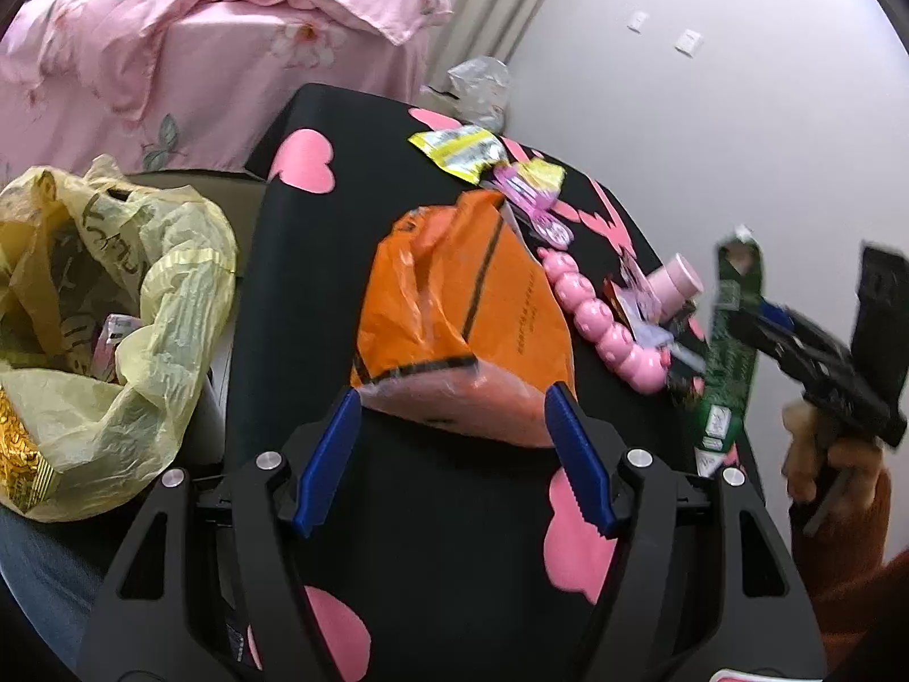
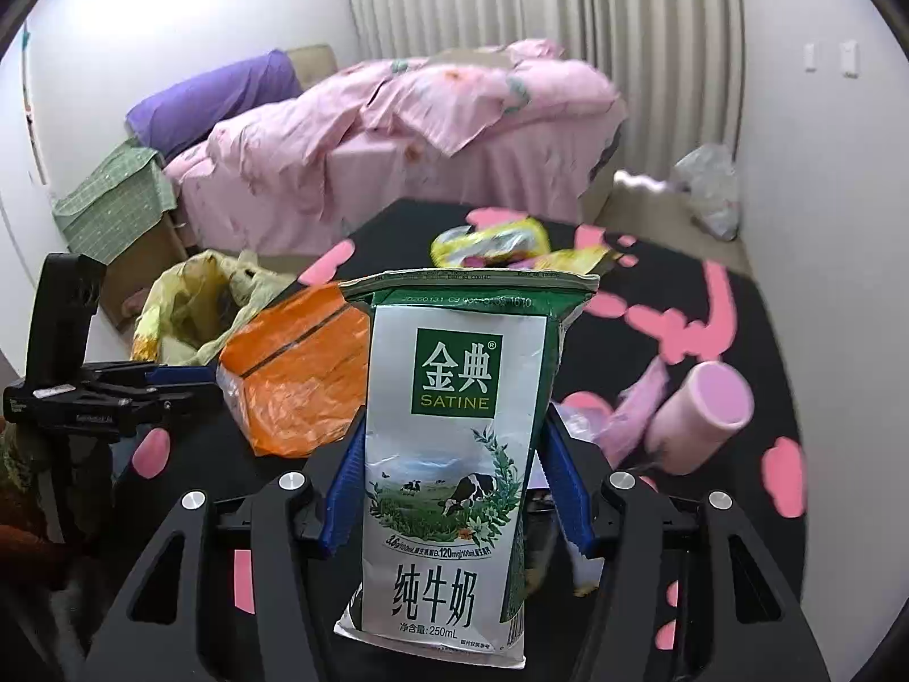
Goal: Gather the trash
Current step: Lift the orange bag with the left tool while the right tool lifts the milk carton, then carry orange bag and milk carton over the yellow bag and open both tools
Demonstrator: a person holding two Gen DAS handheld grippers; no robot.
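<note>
Your right gripper (image 2: 454,477) has a green-and-white milk carton (image 2: 454,454) upright between its blue pads (image 2: 346,489), clear of the black heart-print table (image 2: 738,398); the left pad presses its side, the right pad sits at its edge, so it reads as held. The carton looks flattened and empty (judging by the splayed, creased top), so expect it to be light, with waxy coated card that crumples instead of resisting. A grip across the mid-body, where the panels keep some stiffness, should hold better than the floppy top seam.

Your left gripper (image 1: 454,454) stands wide with nothing clamped, its fingertips (image 1: 335,437) flanking the near edge of an orange plastic bag (image 1: 454,307) lying on the table. That film is thin, slick and shapeless; pinch a bunched fold, not a flat face.

The yellow trash bag (image 1: 113,295) gapes open beside the table's left edge, soft-walled and crinkled, with wrappers already inside.
</note>
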